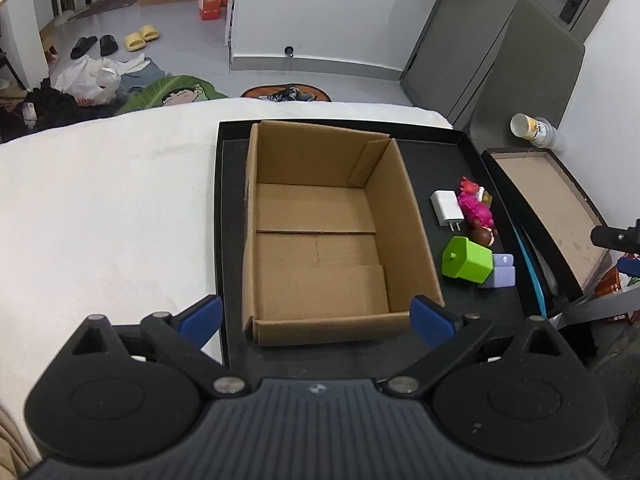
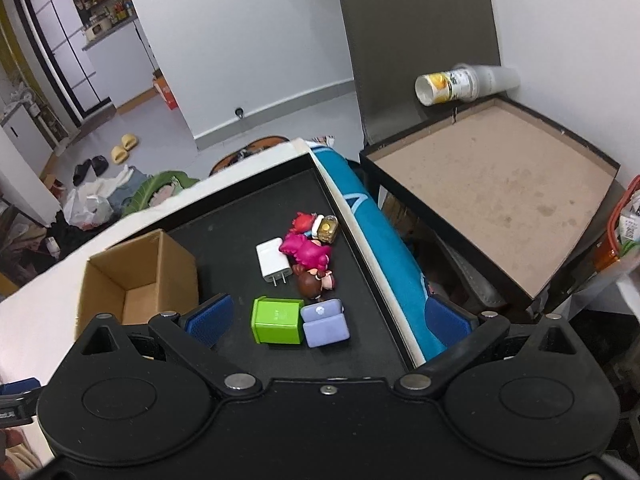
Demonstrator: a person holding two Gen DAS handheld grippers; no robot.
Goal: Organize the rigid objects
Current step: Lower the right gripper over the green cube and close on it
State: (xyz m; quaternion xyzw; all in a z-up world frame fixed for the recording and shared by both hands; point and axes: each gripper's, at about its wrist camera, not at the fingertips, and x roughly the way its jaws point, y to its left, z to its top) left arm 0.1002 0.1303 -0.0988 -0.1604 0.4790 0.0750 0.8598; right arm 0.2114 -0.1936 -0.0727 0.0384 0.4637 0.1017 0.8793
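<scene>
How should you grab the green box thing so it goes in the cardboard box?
Probably grip the green box across its two flat side walls, coming straight down with the right gripper, whose jaws are open. It lies tipped on its side. The purple block touches its right wall, so gripping front to back, or nudging it clear first, looks safer. Then into the cardboard box.

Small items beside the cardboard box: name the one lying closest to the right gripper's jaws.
The green block, alongside the lavender piece; the white charger and pink toy lie farther off.

Left claw (image 1: 316, 320) and right claw (image 2: 328, 318) gape, holding nothing.
</scene>
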